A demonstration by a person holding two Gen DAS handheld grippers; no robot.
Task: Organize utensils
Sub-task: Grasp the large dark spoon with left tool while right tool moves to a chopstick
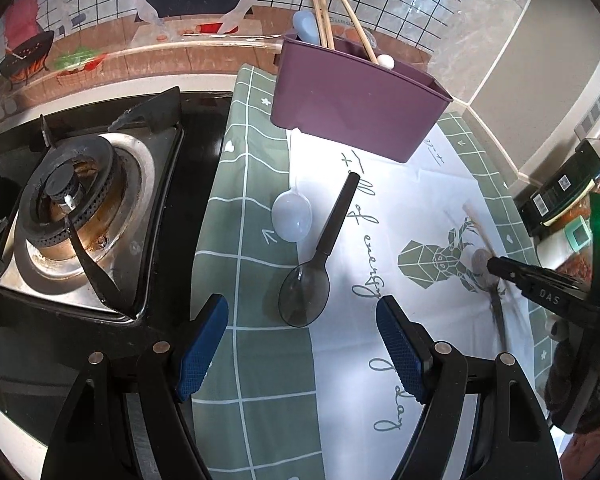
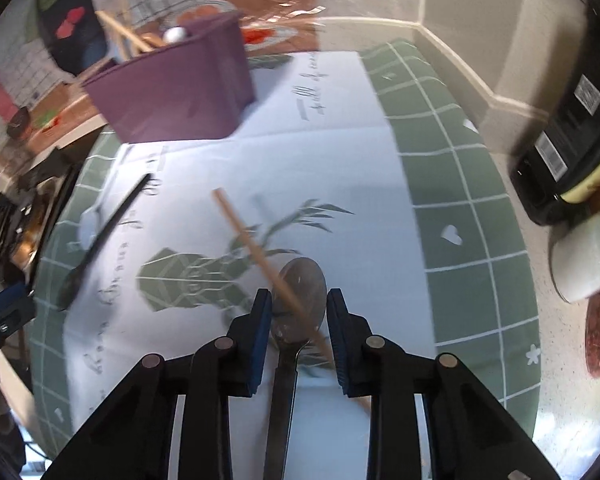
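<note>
- Left wrist view: left gripper (image 1: 302, 354) hovers above the cloth, jaws spread wide, nothing between the blue pads (image 1: 202, 346). The dark spoon (image 1: 320, 258) lies just ahead of it, bowl toward the camera.
- A pale blue spoon (image 1: 291, 217) lies just beside the dark one, on its left.
- Right wrist view: right gripper (image 2: 299, 338) is low over the cloth, jaws partly open — a metal spoon (image 2: 300, 296) lies between the pads, with a wooden chopstick (image 2: 256, 248) crossing over its bowl. Whether the pads touch either one, I cannot tell; the frame is blurred.
- Purple bin (image 1: 356, 98) stands at the far end of the cloth, already holding chopsticks (image 1: 322, 12) and a pale blue handle.
- Surface: green-and-white checked cloth (image 1: 260, 360) with a deer print — gas burner (image 1: 74, 196) to its left, tiled wall behind, dark bottle (image 2: 568, 128) on the counter to the right.
</note>
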